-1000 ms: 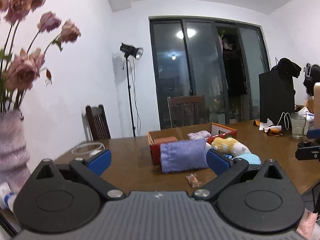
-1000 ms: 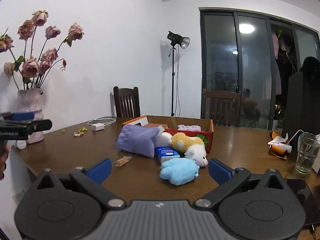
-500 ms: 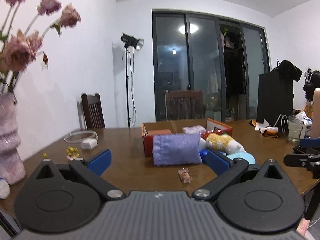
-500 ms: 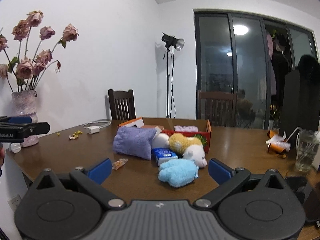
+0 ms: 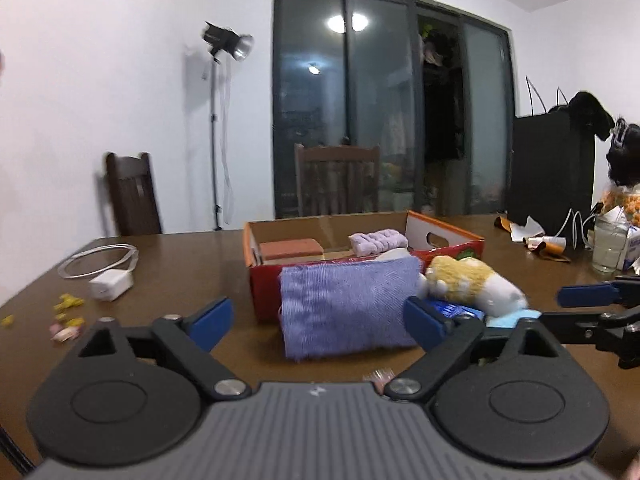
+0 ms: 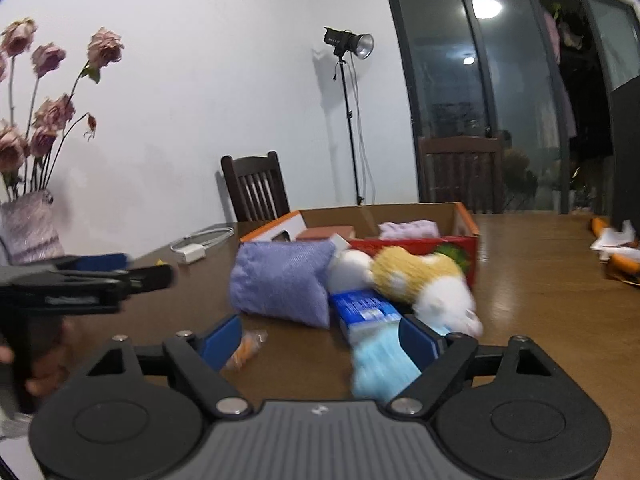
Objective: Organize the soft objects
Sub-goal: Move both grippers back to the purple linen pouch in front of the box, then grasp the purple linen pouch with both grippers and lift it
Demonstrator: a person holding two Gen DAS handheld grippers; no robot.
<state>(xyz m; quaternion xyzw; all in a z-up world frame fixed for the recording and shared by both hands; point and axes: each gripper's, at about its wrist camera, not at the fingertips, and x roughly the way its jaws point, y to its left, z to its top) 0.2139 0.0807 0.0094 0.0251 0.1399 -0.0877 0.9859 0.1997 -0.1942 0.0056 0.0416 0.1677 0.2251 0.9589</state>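
Now the left hand-held gripper (image 5: 318, 318) stands wide, its jaws just closing a little, with nothing pressed between the blue pads and the lavender fabric pillow (image 5: 346, 306) lying ahead. Likewise the right hand-held gripper (image 6: 320, 340) is wide, narrowing, over the light-blue plush toy (image 6: 380, 364). Behind them lie a yellow-and-white plush animal (image 6: 428, 280) and an orange-red cardboard box (image 5: 440, 236) on the brown wooden table (image 5: 188, 248).

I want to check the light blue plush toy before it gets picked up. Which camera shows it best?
The right wrist view. The light blue plush toy lies close in front of the camera, on the table just ahead of the blue packet, though blurred and partly covered by one finger. In the left wrist view only a sliver of it shows behind that hand-held gripper's finger.
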